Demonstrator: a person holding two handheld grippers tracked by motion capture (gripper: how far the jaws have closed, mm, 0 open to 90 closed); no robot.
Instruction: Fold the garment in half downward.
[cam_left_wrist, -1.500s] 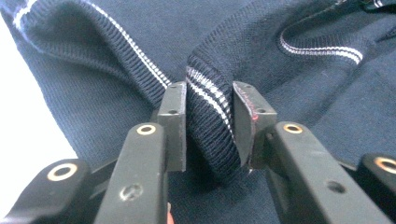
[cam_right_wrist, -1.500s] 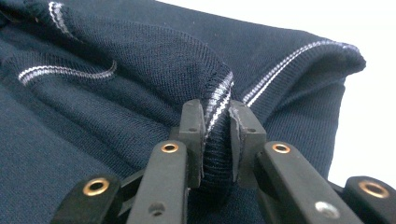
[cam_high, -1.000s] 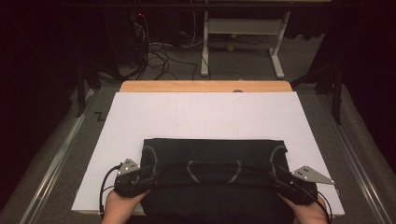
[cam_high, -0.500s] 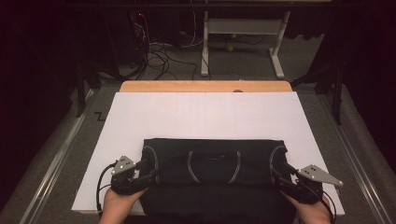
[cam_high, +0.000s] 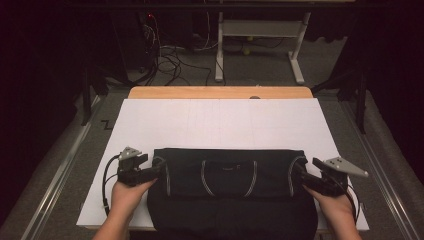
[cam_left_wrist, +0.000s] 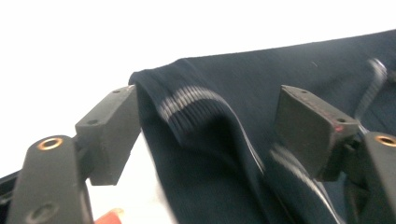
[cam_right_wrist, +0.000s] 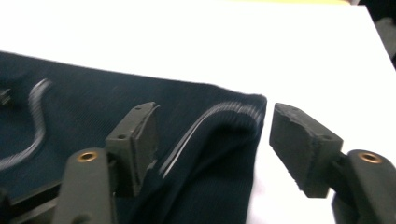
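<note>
Folding of the dark ribbed knit garment (cam_high: 230, 192) on the white tabletop (cam_high: 220, 122) appears partly done, left tool (cam_high: 156, 170) and right tool (cam_high: 298, 175) jaws having just opened off its folded corners.

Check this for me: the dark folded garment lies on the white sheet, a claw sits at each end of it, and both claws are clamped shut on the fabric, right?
Not quite. Both claws are open, their jaws having just been opening. In the left gripper view the left claw straddles the dark folded garment without pressing it, and the right claw likewise in the right gripper view. The rest holds.
</note>
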